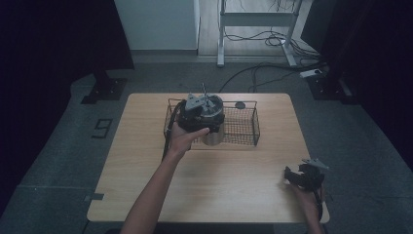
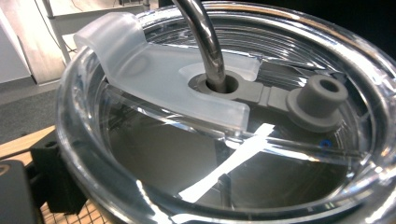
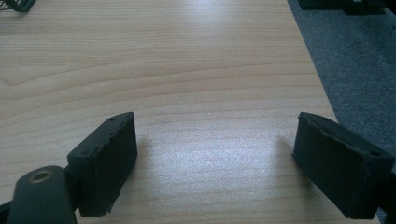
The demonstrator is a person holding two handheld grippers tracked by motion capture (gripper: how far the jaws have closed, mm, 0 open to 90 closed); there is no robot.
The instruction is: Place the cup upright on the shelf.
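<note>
Steel tumbler (image 1: 213, 124), clear lid (image 2: 224, 116), metal straw (image 2: 205, 42)

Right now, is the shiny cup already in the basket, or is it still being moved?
Still in hand. The left gripper is at the steel tumbler, which stands inside the wire basket at its left end; its clear lid and metal straw are on. Whether it is going in or coming out, I cannot tell. The right gripper rests open over bare table, holding nothing.
</note>
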